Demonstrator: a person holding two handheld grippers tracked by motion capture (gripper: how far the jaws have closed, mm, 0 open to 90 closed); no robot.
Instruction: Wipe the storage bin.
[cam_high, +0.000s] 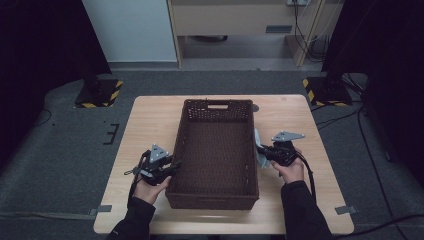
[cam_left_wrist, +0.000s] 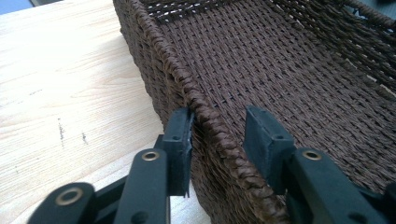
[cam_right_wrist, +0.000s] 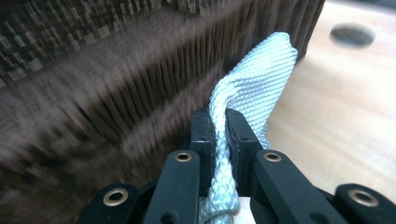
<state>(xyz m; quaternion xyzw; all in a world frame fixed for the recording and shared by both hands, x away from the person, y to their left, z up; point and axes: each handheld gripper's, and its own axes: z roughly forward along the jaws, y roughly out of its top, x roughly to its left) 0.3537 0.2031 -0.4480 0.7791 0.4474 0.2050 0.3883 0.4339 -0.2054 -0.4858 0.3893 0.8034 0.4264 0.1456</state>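
Wicker: one basket (cam_left_wrist: 280, 70), left gripper (cam_left_wrist: 219, 135) spread astride its rim; right gripper (cam_right_wrist: 219, 133) pinching one cloth (cam_right_wrist: 257, 79).

Dim high view, dark corners; heavy motion blur across the right gripper view's woven wall.

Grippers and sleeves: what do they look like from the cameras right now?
Both claws are black, each topped by a grey three-cornered plate: left claw, right claw. Brass-coloured rivets dot the jaw links in the gripper views. A black cable trails from each. The person wears dark long sleeves.
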